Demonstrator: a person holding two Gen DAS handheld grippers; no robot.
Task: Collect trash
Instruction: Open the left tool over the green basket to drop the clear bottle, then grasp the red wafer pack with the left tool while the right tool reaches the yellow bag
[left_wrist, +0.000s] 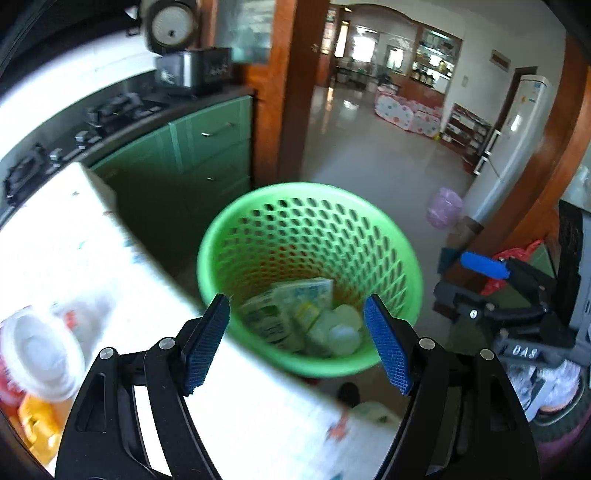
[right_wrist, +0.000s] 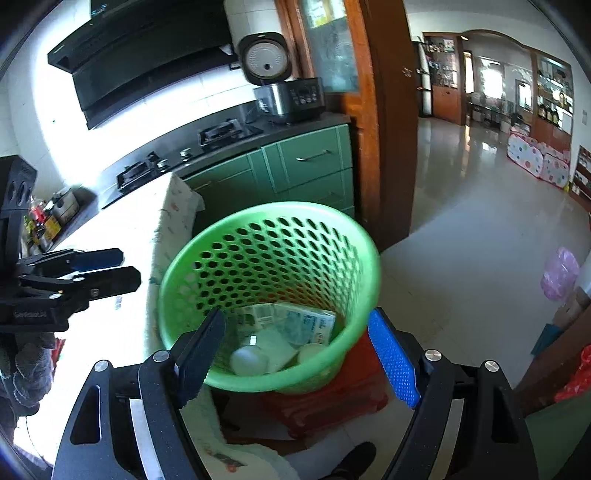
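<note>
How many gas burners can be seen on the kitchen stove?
2. In the right wrist view, one burner sits nearer the rice cooker, the other at the stove's opposite end, knobs between them. None seems hidden.

The green basket (left_wrist: 310, 236) is showing as perforated plastic with a smooth, slightly glossy rim. Crumpled paper cartons (right_wrist: 291, 321) are lying inside it. At the lower edge of the frame, the left gripper (left_wrist: 297, 343) is showing matt black plastic, metal screws and rough blue pads (left_wrist: 386, 349). At upper right, the floor tiles (right_wrist: 476, 206) are gleaming.
</note>
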